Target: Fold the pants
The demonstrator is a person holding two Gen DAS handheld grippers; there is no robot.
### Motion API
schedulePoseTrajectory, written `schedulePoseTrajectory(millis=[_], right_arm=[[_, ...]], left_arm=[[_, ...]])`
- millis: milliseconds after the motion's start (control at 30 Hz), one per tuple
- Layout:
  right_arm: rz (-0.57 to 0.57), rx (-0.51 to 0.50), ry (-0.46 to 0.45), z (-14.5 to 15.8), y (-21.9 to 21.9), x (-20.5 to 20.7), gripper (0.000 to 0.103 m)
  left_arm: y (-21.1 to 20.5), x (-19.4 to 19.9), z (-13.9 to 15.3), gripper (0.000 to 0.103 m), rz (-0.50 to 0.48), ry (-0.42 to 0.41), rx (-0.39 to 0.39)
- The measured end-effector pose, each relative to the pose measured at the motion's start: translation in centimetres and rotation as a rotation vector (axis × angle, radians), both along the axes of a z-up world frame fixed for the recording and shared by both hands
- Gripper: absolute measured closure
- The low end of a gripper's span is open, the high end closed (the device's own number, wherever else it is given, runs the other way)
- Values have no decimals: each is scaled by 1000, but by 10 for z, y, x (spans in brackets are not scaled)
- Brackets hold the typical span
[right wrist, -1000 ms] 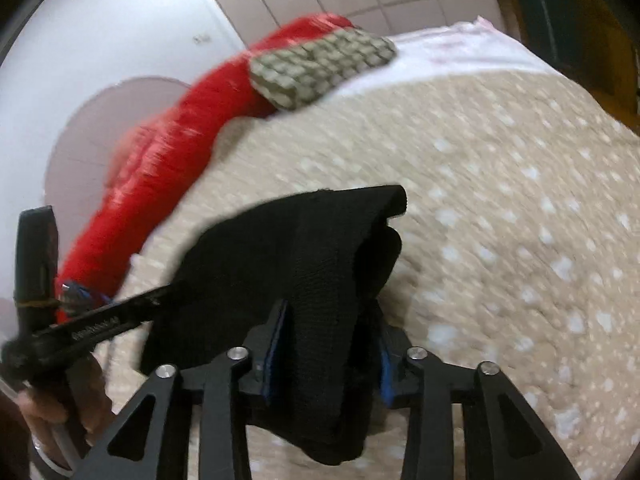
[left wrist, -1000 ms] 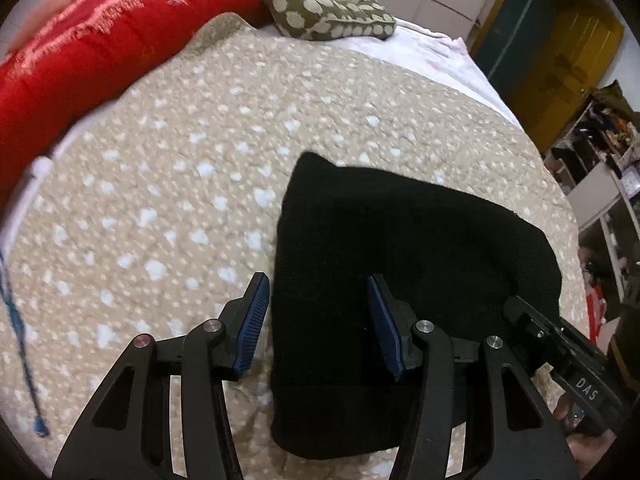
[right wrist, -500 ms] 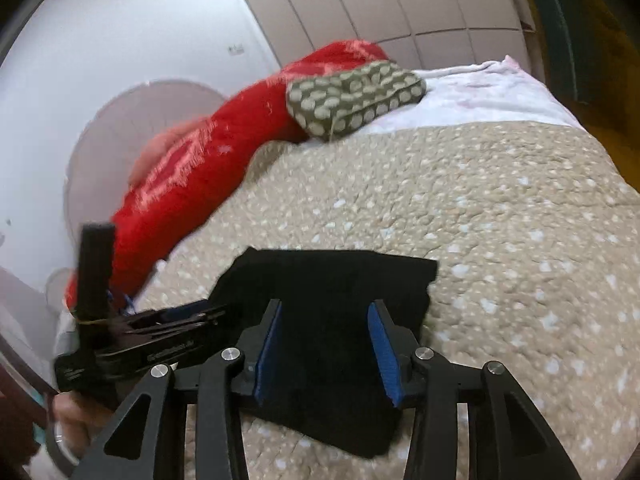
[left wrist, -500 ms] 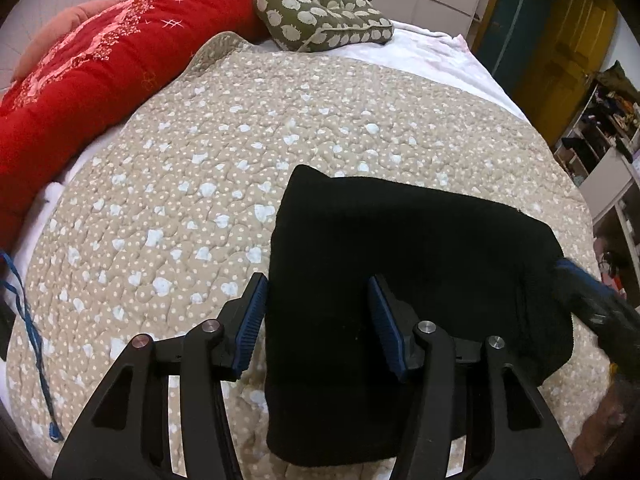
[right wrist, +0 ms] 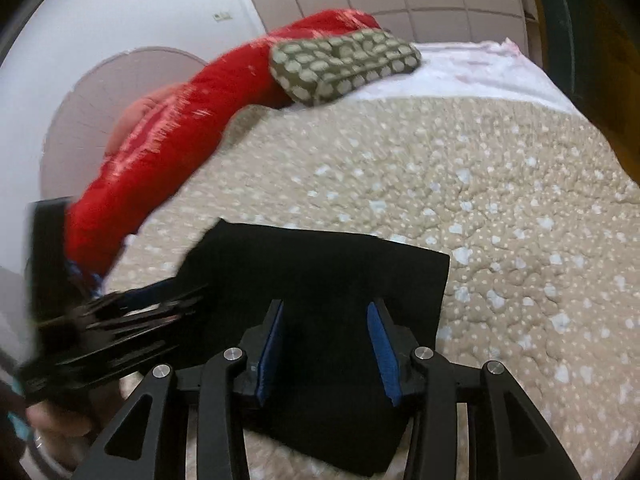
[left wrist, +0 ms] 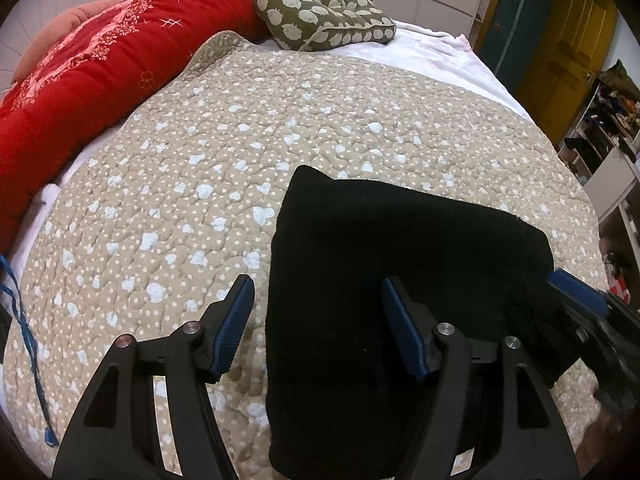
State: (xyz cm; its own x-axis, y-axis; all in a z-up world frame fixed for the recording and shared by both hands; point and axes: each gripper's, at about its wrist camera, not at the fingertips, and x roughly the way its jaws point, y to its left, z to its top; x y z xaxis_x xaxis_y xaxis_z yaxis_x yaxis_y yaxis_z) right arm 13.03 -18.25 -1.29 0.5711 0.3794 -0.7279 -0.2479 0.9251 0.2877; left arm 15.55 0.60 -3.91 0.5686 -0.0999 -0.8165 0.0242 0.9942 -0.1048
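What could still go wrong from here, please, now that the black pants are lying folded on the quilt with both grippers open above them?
1. The left gripper straddles the left edge of the black pants; pulling away low might drag that edge and open the fold.
2. The right gripper hangs over the pants close to the left one, so the two could bump.
3. The pants' near edge lies toward the near end of the quilt; a nudge might slide them off.

Pants (left wrist: 400, 280): black, folded flat on your quilt (left wrist: 200, 184).
Left gripper (left wrist: 318, 312): your jaws gape wide over the pants' left edge, gripping nothing.
Right gripper (left wrist: 580, 300): at the pants' right edge; grip hidden.
Behind: red blanket (left wrist: 92, 80), green pillow (left wrist: 320, 12).
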Motion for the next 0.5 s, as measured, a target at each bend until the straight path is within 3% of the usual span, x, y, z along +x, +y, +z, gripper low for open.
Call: schedulePoseTrajectory(millis=[133, 200, 300, 400, 500], right_arm=[[17, -63, -35, 4, 4, -28, 62], [11, -80, -23, -5, 3, -36, 61], [8, -129, -18, -24, 10, -41, 61], [20, -198, -46, -23, 21, -42, 61], [14, -153, -44, -10, 15, -41, 61]], left_arm=[[1, 0, 0, 36, 2, -1, -3], [1, 0, -1, 30, 8, -1, 0], [2, -1, -1, 30, 20, -2, -8], [1, -6, 0, 30, 24, -6, 2], [0, -13, 5, 30, 22, -14, 21]])
